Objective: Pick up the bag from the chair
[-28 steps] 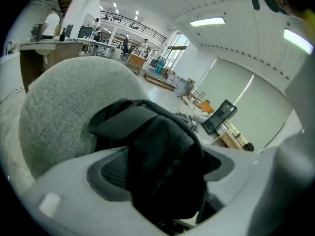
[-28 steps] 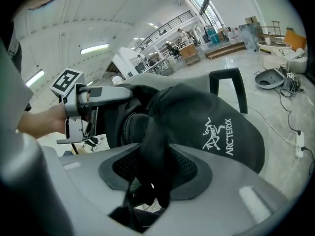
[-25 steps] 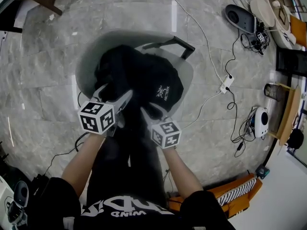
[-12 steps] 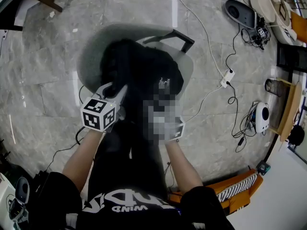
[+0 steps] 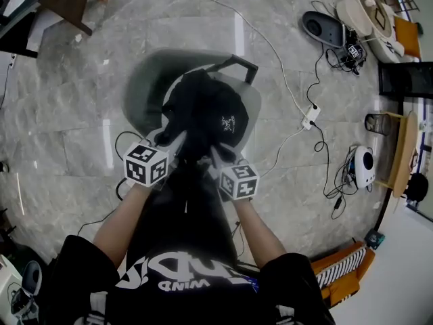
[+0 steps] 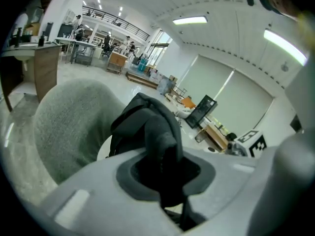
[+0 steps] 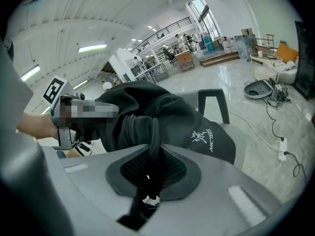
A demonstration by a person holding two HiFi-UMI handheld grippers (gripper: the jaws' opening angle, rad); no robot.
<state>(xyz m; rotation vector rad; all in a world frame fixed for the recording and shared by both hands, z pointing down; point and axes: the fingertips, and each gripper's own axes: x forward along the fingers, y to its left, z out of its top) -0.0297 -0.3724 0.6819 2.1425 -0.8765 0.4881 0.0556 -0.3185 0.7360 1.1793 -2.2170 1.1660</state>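
The black fabric bag (image 5: 210, 114) hangs over the grey shell chair (image 5: 145, 80). Above that chair, the left gripper (image 5: 174, 139) and the right gripper (image 5: 218, 153) have just been closing, each nearly shut and pinching a fold of the bag.

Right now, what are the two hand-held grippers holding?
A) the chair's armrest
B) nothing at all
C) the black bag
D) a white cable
C: the jaws of the left hand-held gripper and the right hand-held gripper have just been closing, and each pair now pinches a fold of the black bag.
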